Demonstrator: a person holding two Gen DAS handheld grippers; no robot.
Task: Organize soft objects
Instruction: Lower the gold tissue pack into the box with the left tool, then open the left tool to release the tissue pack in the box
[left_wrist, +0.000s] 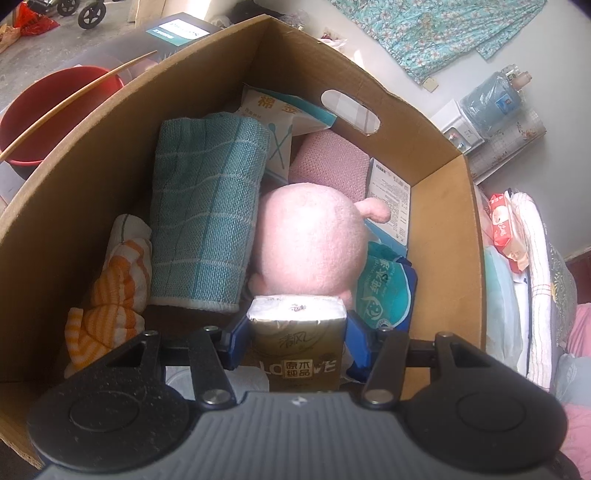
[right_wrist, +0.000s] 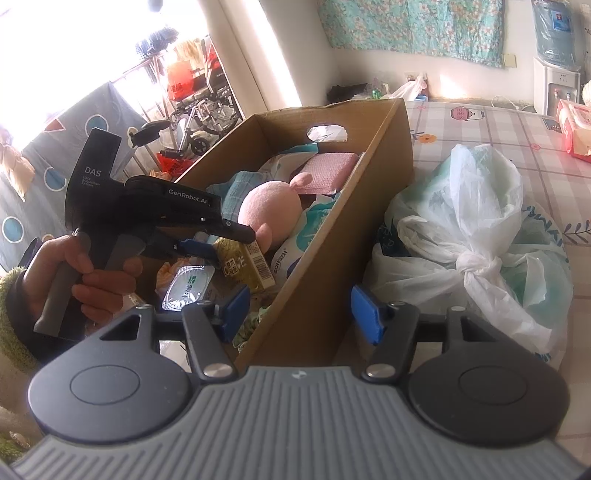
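Black linkage arms, silver pivot screws, blue fingers (right_wrist: 364, 314) at 12 o'clock — ribbed grey housing below. At 9 o'clock, bare hand (right_wrist: 79, 275), fuzzy green sleeve (right_wrist: 11, 317), black "DAS" handle (right_wrist: 92, 177).

Landmark: cardboard box (left_wrist: 92, 177), open at top, entry from above only.

- Along left wall inside box: standing teal towel roll (left_wrist: 208, 210) and orange-striped cloth (left_wrist: 110, 295), filling that side.
- Centre of box: pink plush toy (left_wrist: 310, 240) bulging upward, blocking the middle.
- Far end of box: pink knit cloth (left_wrist: 332, 162) and cotton-swab packet (left_wrist: 273, 122), packing the space under the handle cutout (left_wrist: 351, 110).
- Along right wall inside box: wet-wipes pack (left_wrist: 384, 291), taking up the gap.
- Near end of box: tissue pack (left_wrist: 295, 343) clamped in left gripper (left_wrist: 295, 350), occupying the remaining opening.
- Right of box, outside: knotted plastic bags (right_wrist: 472, 236) lying close beside the wall, leaving a narrow lane with right gripper (right_wrist: 295, 317) straddling the wall there, fingers spread.
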